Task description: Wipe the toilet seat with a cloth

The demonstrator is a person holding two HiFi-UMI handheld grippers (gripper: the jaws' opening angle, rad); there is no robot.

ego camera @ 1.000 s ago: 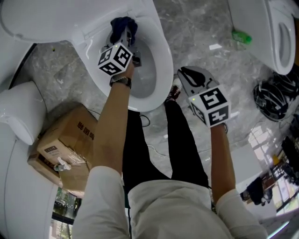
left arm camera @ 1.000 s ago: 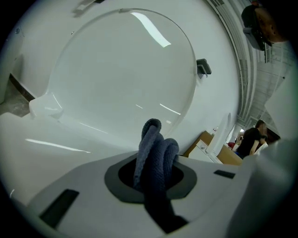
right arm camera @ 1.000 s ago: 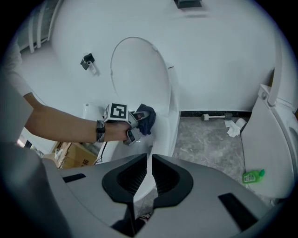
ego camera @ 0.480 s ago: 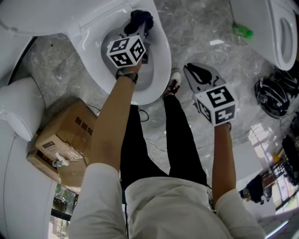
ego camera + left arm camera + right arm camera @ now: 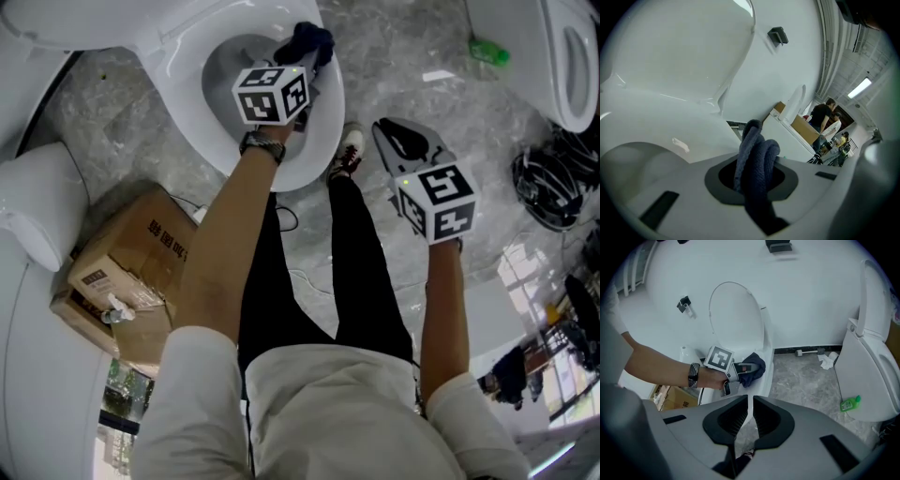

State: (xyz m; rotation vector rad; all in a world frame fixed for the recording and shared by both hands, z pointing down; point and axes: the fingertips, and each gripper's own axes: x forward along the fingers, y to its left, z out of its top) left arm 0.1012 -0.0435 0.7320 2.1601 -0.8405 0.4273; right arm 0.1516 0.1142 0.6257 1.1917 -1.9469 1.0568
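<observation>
My left gripper's (image 5: 300,67) jaws are clamped on a dark blue cloth (image 5: 757,171). In the left gripper view it bunches up between them in thick folds and fills the gap. From the head view, that cloth lies pressed on the white toilet seat (image 5: 324,122), on the part of the rim nearer my right gripper and towards the far end of the bowl. The right gripper view shows the same from the side, with the cloth draped over the seat's edge below the raised lid (image 5: 736,315).

My right gripper's (image 5: 750,420) jaws are all but together, with only a sliver of a gap and nothing in it. I hold that gripper off to the side over the grey marble floor (image 5: 394,56), well apart from the toilet and pointed towards it.

A watch (image 5: 262,143) sits on the left wrist. A cardboard box (image 5: 122,281) lies on the floor to my left. To the right stands a second toilet (image 5: 872,357) with a green bottle (image 5: 850,403) at its foot, and a coil of black cable (image 5: 548,192) lies nearby.
</observation>
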